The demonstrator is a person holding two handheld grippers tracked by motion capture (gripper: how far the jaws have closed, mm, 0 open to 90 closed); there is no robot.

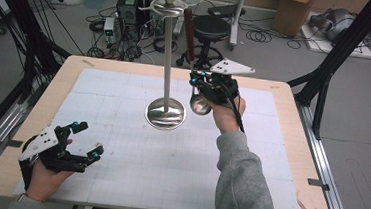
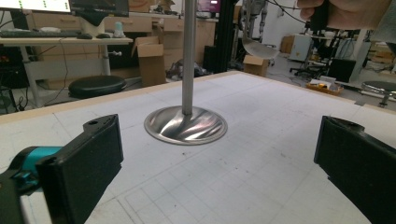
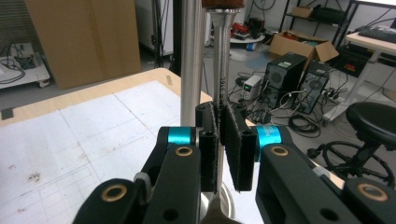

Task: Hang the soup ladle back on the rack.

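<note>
Work in hand: hanging a ladle [image 1: 193, 60] on a stand [image 1: 169, 58]; judged mid-step, the ladle lifted but not yet hooked.
Ladle: steel, with a dark wooden grip at the top; held upright, bowl down, above the table's far middle, just beside the stand's pole and off the mat.
Right gripper [image 1: 202, 84]: jaws clamped on the ladle's steel shaft [image 3: 219, 70], pads pressed together around it in the right gripper view; the hand comes in from the near edge on a grey sleeve.
Left gripper [image 1: 88, 142]: jaws apart, nothing between them; rests low by the table's near left corner, well apart from the stand, facing it.
Stand: steel pole on a round polished base [image 2: 186, 125], set at the far middle of the mat; curved hooks and a ball finial at the top.
Next move, judged: raise the ladle until the grip's end reaches a hook, then ease it on; whether the grip has a hanging hole cannot be told.
Risk, judged: knocking the pole may tip the stand.
Surface: wooden table [image 1: 293, 118] under a white gridded mat [image 1: 121, 129], lightly scuffed.
Room: workshop; black stool [image 1: 210, 28], computer towers, loose cables, cardboard boxes, black frame posts.
</note>
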